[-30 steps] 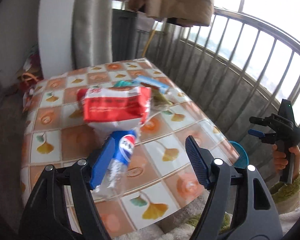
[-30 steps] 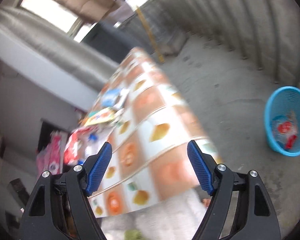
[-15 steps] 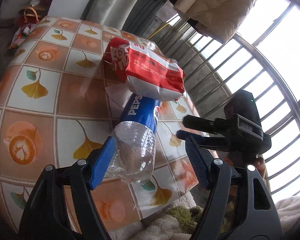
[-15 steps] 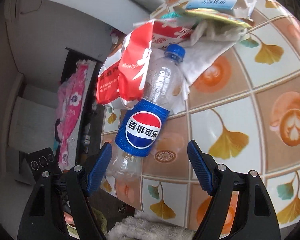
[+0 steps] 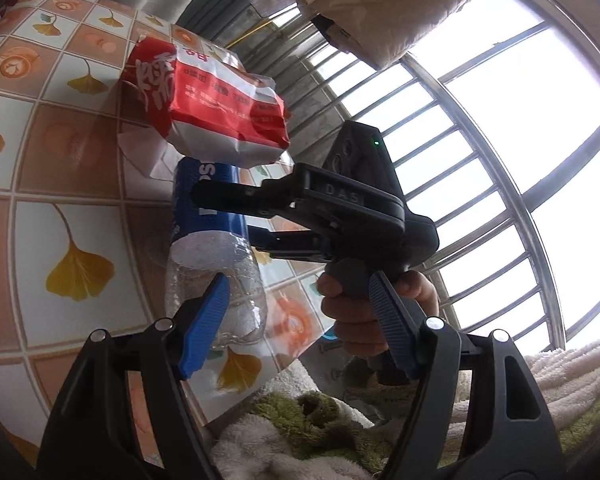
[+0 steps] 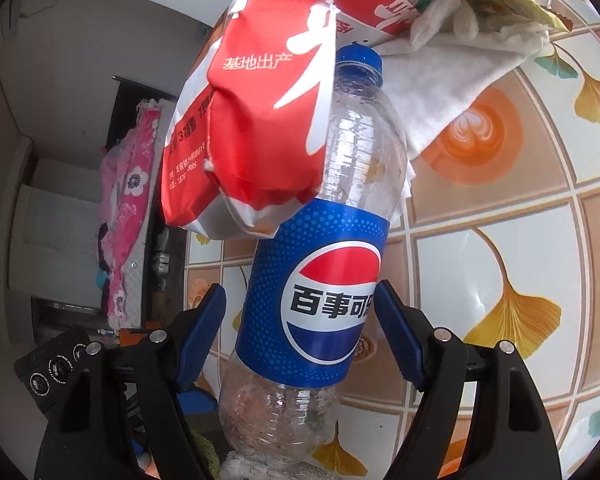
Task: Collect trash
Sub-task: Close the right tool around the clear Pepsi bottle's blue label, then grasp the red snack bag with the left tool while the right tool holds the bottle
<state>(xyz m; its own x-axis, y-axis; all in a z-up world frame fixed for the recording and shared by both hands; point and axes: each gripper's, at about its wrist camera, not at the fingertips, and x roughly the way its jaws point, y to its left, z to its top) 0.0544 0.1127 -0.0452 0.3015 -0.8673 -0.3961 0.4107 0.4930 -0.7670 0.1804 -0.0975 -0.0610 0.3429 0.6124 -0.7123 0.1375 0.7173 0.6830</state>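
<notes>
Empty clear plastic bottle with blue Pepsi label (image 6: 316, 280) lay on tiled-pattern surface (image 6: 500, 280), under crumpled red-and-white paper bag (image 6: 260, 128). Right claw (image 6: 300, 332) straddled it, jaws closing, pads not pressing. Left claw (image 5: 300, 320) stood apart, bottle's base beside one finger.

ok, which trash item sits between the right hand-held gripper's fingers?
The clear Pepsi bottle, blue label. The red-and-white packet and white tissue lie farther off. Jaws are closing.
</notes>
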